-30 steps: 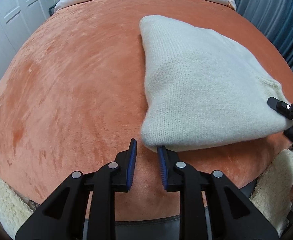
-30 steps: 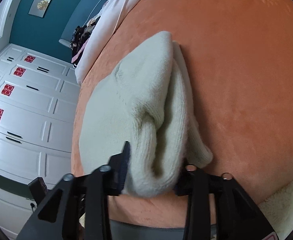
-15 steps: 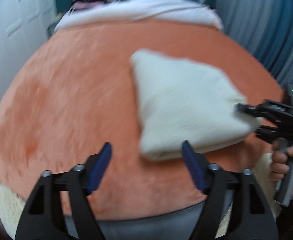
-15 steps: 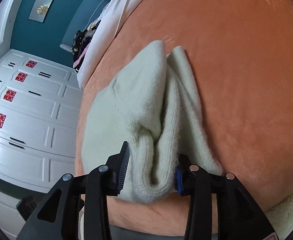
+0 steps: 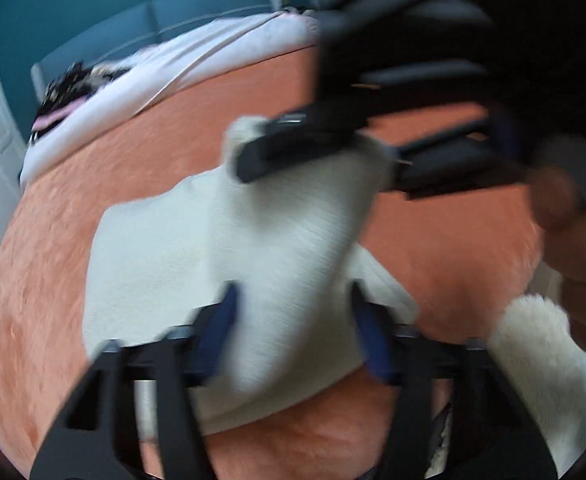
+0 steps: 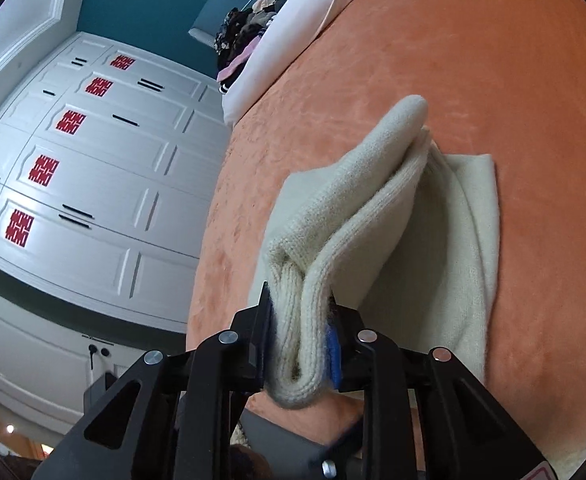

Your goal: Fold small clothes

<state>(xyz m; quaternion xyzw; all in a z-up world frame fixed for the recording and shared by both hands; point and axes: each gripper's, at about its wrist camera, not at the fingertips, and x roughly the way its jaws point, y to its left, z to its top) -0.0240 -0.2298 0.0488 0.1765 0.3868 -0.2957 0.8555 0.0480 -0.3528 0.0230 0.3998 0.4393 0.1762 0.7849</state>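
Left wrist view is super blurry: the left gripper [image 5: 293, 328] has just been closing, with the cream knit sweater [image 5: 165, 256] between its blue pads [image 5: 217, 332], seemingly pinched. The sweater lies on an orange blanket [image 5: 53, 320].

Right wrist view: the right gripper [image 6: 301, 344], also just closing, clamps the sweater's bunched ribbed edge [image 6: 293, 304], lifting it off the blanket.

blur: left view | hidden: sweater [image 6: 393, 216] edge inside right claw [image 6: 301, 344]
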